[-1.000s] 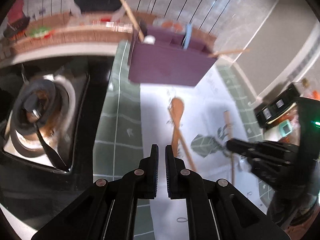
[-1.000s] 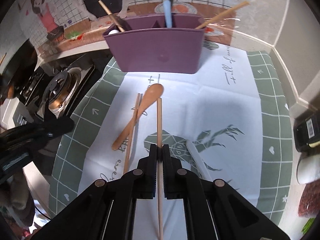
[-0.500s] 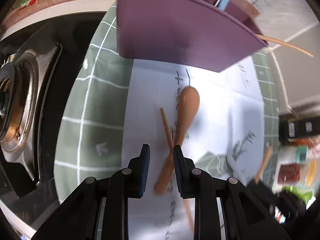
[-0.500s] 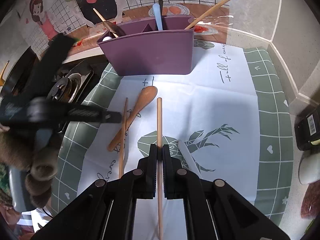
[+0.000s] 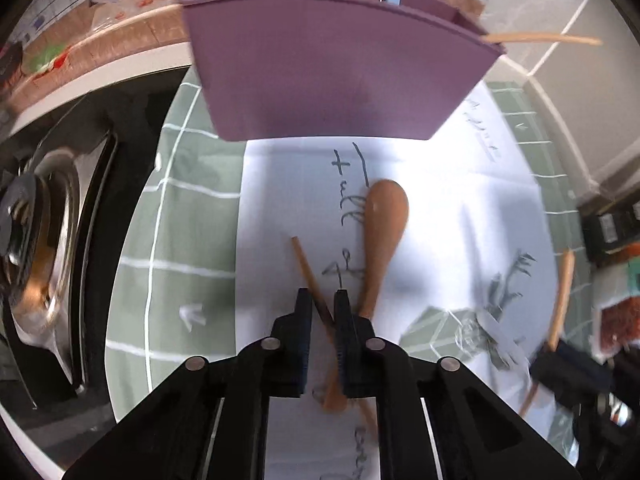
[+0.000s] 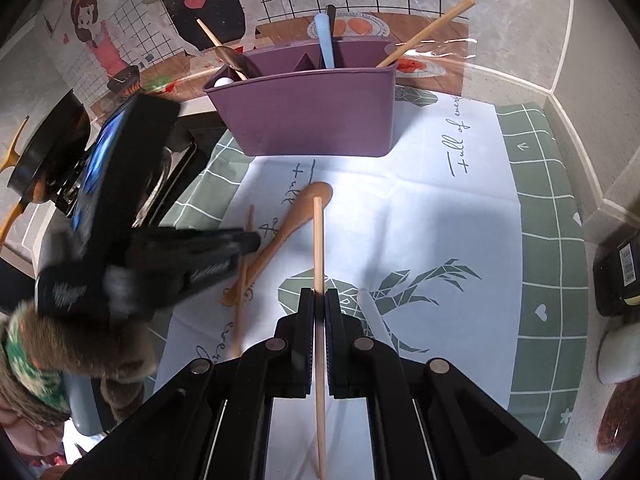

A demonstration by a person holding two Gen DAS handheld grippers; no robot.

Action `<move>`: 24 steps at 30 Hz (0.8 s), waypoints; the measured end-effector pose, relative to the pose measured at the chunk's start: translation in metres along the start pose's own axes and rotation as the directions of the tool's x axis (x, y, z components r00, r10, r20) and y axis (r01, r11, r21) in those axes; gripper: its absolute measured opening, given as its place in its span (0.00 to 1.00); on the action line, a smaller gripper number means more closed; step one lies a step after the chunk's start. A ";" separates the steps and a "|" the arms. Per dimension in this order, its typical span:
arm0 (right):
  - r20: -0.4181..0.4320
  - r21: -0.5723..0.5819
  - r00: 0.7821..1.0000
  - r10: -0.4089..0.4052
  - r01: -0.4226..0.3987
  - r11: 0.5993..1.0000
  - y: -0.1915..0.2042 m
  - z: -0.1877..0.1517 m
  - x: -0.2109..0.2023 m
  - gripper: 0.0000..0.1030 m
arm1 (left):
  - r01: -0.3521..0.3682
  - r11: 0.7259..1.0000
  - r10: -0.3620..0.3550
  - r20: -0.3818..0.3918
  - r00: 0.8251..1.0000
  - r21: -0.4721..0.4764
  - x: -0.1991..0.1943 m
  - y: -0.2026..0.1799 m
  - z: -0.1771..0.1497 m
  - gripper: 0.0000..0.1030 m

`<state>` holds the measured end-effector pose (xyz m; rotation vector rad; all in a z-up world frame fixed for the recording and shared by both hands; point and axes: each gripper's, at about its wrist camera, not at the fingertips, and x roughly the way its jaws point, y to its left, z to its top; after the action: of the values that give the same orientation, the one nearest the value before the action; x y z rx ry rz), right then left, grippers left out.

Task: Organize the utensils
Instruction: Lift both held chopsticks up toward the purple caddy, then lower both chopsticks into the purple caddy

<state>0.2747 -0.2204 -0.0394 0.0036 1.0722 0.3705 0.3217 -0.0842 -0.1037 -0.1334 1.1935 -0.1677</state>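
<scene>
The left tongs (image 5: 321,300) point steeply down at the white and green printed cloth (image 5: 460,200) spread over the counter. A thin wooden chopstick (image 5: 306,266) runs slantwise between their two black fingers, its free end reaching toward 11 o'clock. The jaws are closing on it and stand almost together; whether the pads already press the stick cannot be told. Just at 1 o'clock of these tongs lies a brown wooden spoon (image 5: 384,220), bowl pointing to 12 o'clock, its handle passing under the right finger and crossing the chopstick.

The right tongs (image 6: 319,300) are clamped on a second pale wooden chopstick (image 6: 318,248), which runs straight through the jaws toward 12 o'clock, its tip over the spoon's bowl (image 6: 316,196). At 2 o'clock of these tongs, close by, a white flat utensil handle (image 6: 372,312) lies on the cloth.

At 12 o'clock in both views stands the purple plastic utensil holder (image 6: 316,116), divided into compartments: a dark spoon with wooden handle (image 6: 224,54) and something white in the left one, a light blue handle (image 6: 325,44) in the middle, a wooden chopstick (image 6: 428,32) leaning out at the right. A gas stove burner (image 5: 36,248) sits at 9 o'clock in the left view.
</scene>
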 end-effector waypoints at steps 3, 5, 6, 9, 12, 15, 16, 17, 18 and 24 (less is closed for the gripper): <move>0.015 -0.006 1.000 0.012 -0.012 1.000 0.004 0.001 -0.005 0.04 | 0.019 1.000 -0.019 0.073 0.997 0.005 -0.023 0.011 -0.017 0.06; 0.024 -0.014 1.000 0.013 -0.013 1.000 0.007 0.002 -0.009 0.04 | 0.031 0.999 -0.030 0.122 0.992 -0.007 -0.041 0.017 -0.024 0.05; 0.030 -0.017 0.999 0.012 -0.011 1.000 0.009 0.001 -0.011 0.04 | 0.033 0.999 -0.031 0.155 0.987 -0.009 -0.051 0.019 -0.028 0.05; 0.036 -0.019 0.999 0.012 -0.011 1.000 0.013 0.000 -0.014 0.04 | 0.021 1.000 -0.019 0.257 0.966 -0.004 -0.082 0.022 -0.037 0.05; 0.044 -0.026 0.999 0.003 -0.002 1.000 0.016 0.001 -0.016 0.04 | 0.012 1.000 -0.012 0.301 0.954 0.002 -0.103 0.024 -0.041 0.05; 0.056 -0.030 0.998 -0.001 0.003 1.000 0.020 0.002 -0.021 0.04 | 0.012 1.000 -0.016 0.330 0.944 0.013 -0.114 0.022 -0.040 0.05; 0.062 -0.035 0.998 -0.003 0.005 0.999 0.021 0.003 -0.023 0.04 | 0.016 1.000 -0.020 0.340 0.940 0.013 -0.120 0.022 -0.041 0.05; 0.066 -0.037 0.998 -0.004 0.006 0.999 0.023 0.003 -0.025 0.04 | 0.023 1.000 -0.028 0.345 0.938 0.018 -0.123 0.022 -0.041 0.05; 0.075 -0.042 0.997 -0.009 0.012 0.999 0.025 0.004 -0.028 0.04 | 0.027 0.999 -0.032 0.350 0.936 0.019 -0.126 0.021 -0.042 0.05; 0.155 -0.054 0.988 -0.014 0.023 0.998 0.035 0.011 -0.056 0.04 | 0.061 0.997 -0.078 0.414 0.907 0.054 -0.157 0.019 -0.040 0.05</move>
<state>0.2505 -0.2020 0.0204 -0.0269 0.9080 0.3771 0.2293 -0.0351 0.0219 -0.1672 0.7583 -0.2139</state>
